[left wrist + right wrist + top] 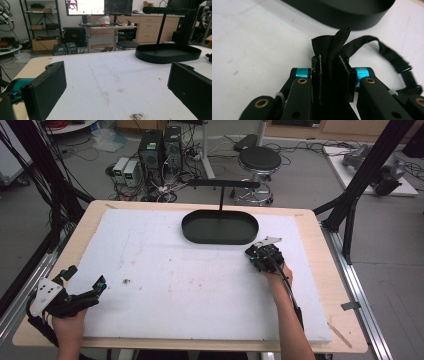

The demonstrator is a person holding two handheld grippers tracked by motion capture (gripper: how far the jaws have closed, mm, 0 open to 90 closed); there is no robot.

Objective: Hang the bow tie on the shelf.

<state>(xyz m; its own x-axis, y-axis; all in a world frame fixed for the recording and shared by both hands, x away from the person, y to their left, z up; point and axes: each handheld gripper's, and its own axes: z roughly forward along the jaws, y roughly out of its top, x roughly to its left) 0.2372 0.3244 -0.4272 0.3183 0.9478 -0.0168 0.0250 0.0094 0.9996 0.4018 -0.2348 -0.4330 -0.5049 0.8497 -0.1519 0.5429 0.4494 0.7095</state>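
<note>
White mat point(200, 285) carries a black tray point(220, 227). Just beside the tray, right gripper point(334, 72) is clamped on a strap point(387, 53), probably lifting it into the tray next; left gripper point(117, 82), well apart, is spread wide.

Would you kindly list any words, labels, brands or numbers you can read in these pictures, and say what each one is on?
None can be read.
Left monitor: bright window, text too small and blurred.
Right monitor: dark display, marks illegible.
Computer towers on the floor: no readable label.
Black tray and both grippers: no markings seen.
</note>
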